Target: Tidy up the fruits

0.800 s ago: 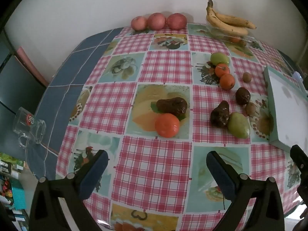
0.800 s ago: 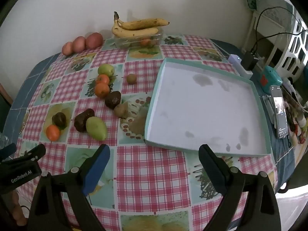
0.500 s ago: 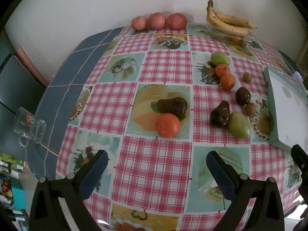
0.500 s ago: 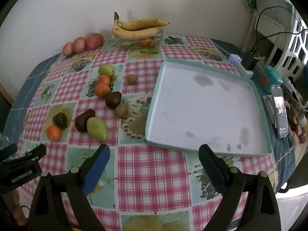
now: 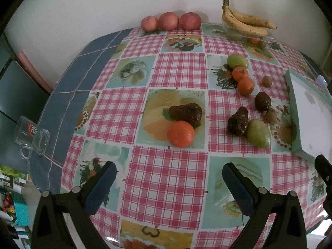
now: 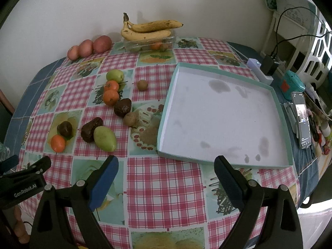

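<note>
Fruits lie loose on our pink-checked vinyl tabletop (image 6: pixel 166 186), none in the box yet. Far left, round orange mandarin (image 5: pixel 180 133) touches dark wrinkled avocado (image 5: pixel 186 113); left tool (image 5: pixel 169 177) hovers short of that pair, blue pads apart, empty, probably lining up a first pick. Next right, second dark avocado (image 6: pixel 90 129) leans on smooth green mango (image 6: pixel 104 138), so we'd separate them carefully. Shallow teal-rimmed white cardboard box lid (image 6: pixel 282 112) sits empty at right, likely the sorting spot. Right tool (image 6: pixel 166 173) hangs before its near rim, spread wide, holding nothing.
</note>
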Tool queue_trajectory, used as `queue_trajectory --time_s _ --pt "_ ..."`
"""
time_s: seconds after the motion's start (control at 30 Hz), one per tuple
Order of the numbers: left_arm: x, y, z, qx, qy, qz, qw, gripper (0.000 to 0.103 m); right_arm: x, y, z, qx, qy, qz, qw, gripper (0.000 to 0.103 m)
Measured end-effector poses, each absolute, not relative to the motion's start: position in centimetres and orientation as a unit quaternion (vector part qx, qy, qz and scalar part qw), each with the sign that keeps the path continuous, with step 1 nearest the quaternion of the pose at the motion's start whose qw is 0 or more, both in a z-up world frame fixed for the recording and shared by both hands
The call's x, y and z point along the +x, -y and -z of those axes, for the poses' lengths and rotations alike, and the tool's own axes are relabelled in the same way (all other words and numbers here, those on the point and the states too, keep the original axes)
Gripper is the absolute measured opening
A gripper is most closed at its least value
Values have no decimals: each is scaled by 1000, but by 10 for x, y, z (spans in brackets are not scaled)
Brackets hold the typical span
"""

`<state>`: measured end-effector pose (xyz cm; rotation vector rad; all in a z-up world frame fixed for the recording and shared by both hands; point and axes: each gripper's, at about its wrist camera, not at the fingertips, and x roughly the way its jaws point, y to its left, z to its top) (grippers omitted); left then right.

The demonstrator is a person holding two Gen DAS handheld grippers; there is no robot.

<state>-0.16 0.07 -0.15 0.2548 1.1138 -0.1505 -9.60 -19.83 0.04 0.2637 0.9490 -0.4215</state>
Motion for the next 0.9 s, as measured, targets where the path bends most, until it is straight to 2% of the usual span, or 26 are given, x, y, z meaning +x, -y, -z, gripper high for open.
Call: queue_trajectory --time_s 0.9 --pt "-1 -5 0 160 -488 30 858 103 -97 199 1 127 -453 200 860 94"
